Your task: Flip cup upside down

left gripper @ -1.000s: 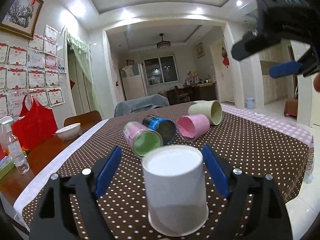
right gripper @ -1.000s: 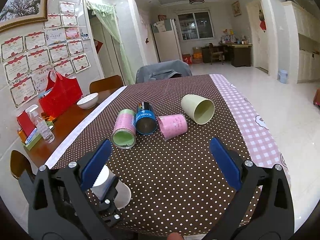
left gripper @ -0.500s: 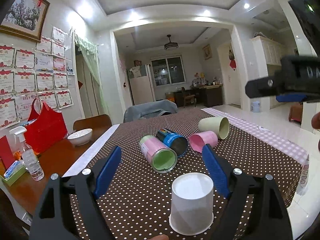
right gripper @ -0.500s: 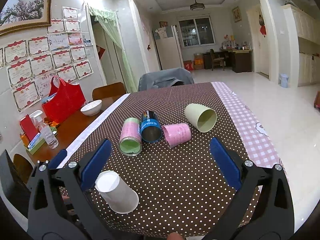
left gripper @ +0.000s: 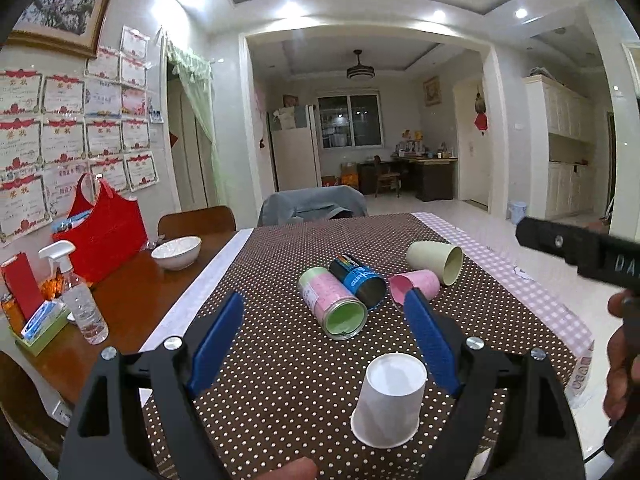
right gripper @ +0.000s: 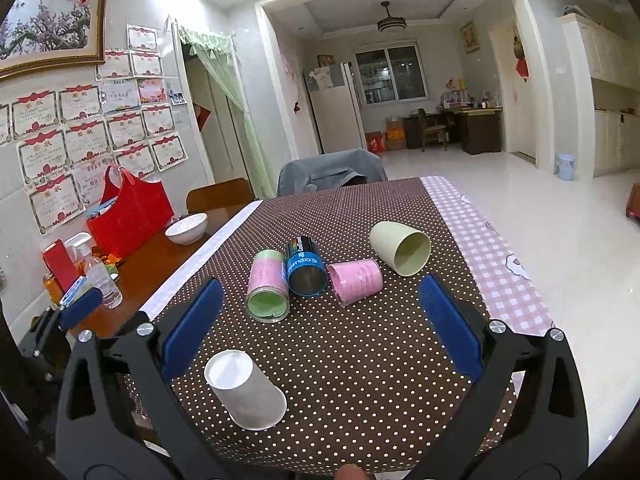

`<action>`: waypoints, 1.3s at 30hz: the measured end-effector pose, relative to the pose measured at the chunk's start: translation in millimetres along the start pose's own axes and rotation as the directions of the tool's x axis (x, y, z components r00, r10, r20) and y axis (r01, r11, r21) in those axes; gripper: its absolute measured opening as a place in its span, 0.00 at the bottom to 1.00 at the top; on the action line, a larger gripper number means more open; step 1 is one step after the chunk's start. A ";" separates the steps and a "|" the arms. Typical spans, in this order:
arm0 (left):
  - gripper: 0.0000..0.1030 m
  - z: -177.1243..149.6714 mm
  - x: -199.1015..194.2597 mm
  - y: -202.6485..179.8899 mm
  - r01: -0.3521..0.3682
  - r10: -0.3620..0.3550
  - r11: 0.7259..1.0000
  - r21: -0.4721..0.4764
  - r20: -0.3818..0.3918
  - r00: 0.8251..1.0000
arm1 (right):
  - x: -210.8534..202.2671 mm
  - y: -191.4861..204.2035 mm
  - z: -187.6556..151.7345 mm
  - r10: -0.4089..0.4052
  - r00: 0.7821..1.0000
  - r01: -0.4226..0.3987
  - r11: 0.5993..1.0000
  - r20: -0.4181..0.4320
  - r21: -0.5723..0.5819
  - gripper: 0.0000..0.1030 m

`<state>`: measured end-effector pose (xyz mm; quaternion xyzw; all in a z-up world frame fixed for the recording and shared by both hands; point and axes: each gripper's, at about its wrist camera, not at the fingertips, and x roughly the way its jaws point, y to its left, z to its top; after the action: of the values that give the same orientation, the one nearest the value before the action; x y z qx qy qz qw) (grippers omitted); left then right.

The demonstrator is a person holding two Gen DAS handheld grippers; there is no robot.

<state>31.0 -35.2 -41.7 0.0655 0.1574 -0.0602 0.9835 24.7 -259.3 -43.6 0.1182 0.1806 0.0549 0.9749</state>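
Left tongs (left gripper: 324, 340) have backed off the white cup (left gripper: 388, 398): a second ago it sat between the pads, now it stands free, rim down on the bench (left gripper: 280, 360), just ahead of the spread tongs. Right tongs (right gripper: 320, 328) also spread, holding nothing. Flip looks done; four other cups (left gripper: 344, 304) lie beyond.

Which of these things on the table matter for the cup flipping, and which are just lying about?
Part of the job:
white paper cup, already upside down
green-and-pink cup, blue cup, pink cup, pale green cup, all lying on their sides
left claw, right claw, both open

Just lying about:
white bowl
spray bottle
red bag
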 end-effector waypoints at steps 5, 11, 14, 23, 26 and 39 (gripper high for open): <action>0.79 9.1 -10.8 10.7 -0.013 0.011 0.999 -0.041 -0.043 0.999 | -6.2 4.2 -3.8 -0.010 1.000 0.010 1.000 -0.014 -0.002 0.94; 0.79 18.2 -28.1 17.3 -0.062 0.057 0.996 -0.069 -0.068 0.996 | -18.9 14.4 -11.8 -0.019 0.999 0.019 1.000 -0.041 -0.017 0.94; 0.79 21.8 -40.4 17.5 -0.075 0.070 0.994 -0.075 -0.074 0.995 | -26.9 18.6 -16.6 -0.018 0.998 0.017 1.000 -0.055 -0.020 0.94; 0.79 25.8 -70.7 12.8 -0.090 0.087 0.993 -0.074 -0.050 0.995 | -52.1 28.3 -23.9 -0.048 0.997 0.044 0.996 -0.061 -0.072 0.94; 0.79 25.4 -78.9 13.0 -0.091 0.088 0.992 -0.083 -0.043 0.995 | -58.3 32.6 -22.7 -0.053 0.998 0.049 0.996 -0.046 -0.081 0.94; 0.79 25.4 -98.0 1.7 -0.091 0.091 0.993 -0.073 -0.001 0.996 | -70.3 42.8 -18.8 -0.054 0.999 0.054 0.993 -0.001 -0.101 0.94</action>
<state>-53.5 -27.8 13.5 0.0366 0.1554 -0.0098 0.9871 -50.2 -224.5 -26.1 0.0638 0.1828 0.0377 0.9804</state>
